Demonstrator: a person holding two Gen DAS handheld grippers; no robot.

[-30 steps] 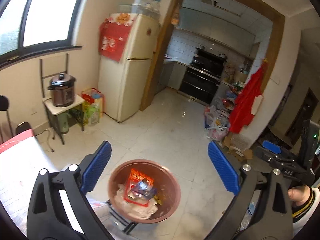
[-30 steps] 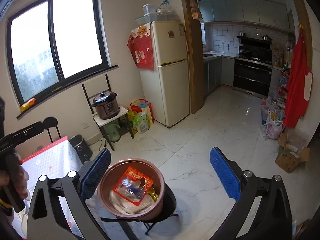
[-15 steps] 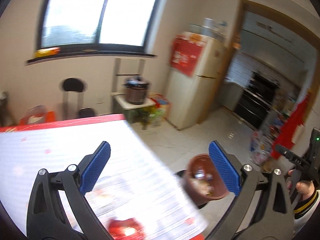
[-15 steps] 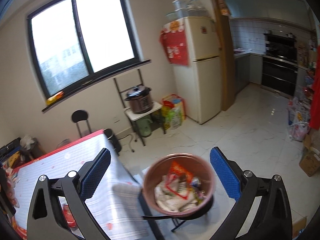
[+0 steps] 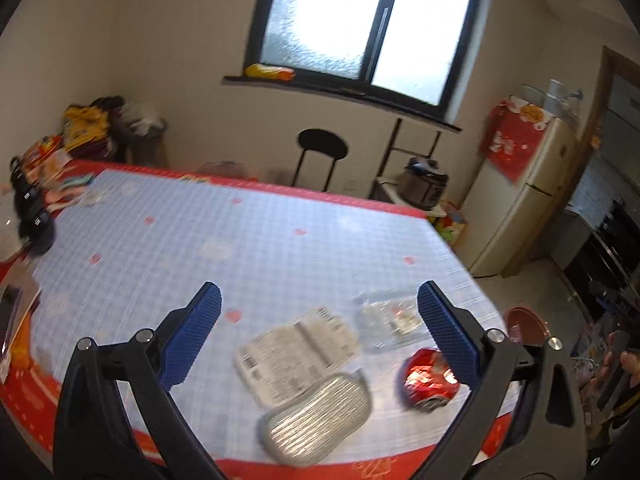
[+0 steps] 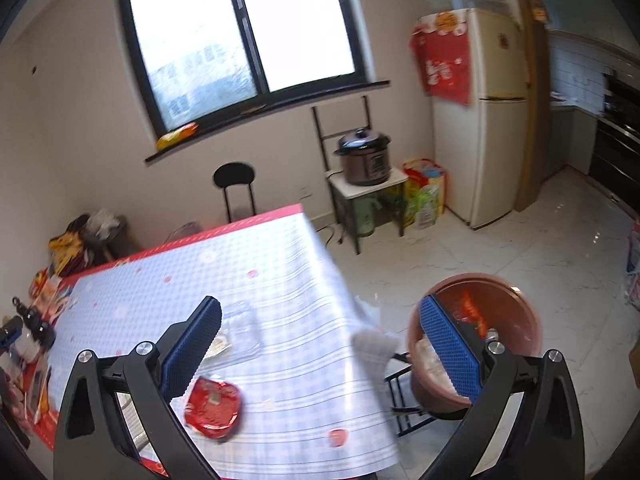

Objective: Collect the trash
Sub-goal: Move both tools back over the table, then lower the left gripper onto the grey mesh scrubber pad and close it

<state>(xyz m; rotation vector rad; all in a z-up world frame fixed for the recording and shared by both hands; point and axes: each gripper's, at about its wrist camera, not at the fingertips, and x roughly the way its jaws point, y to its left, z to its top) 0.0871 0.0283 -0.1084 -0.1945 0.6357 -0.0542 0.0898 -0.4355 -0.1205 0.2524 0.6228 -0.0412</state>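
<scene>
My left gripper [image 5: 318, 334] is open above the near part of the table [image 5: 240, 248], with nothing between its blue pads. Below it lie a printed white wrapper [image 5: 296, 354], a clear ribbed plastic tray [image 5: 318, 420], a clear plastic bag [image 5: 388, 320] and a crumpled red wrapper [image 5: 428, 378]. My right gripper [image 6: 320, 346] is also open and empty, over the table's right edge. The red wrapper [image 6: 214, 404] lies by its left finger. A brown bin [image 6: 476, 336] holding trash stands on a black stool beside the table, partly behind the right finger.
Clutter lines the table's far left edge [image 5: 36, 200]. A black stool [image 6: 236, 188] stands under the window, with a rice cooker [image 6: 364, 156] on a small stand and a fridge [image 6: 488, 112] to the right. A person's hand [image 5: 624, 364] shows at the right edge.
Both grippers have swung left, away from the bin and toward the table. The bin has slid to the right of both views, and the trash on the table has come into view.
</scene>
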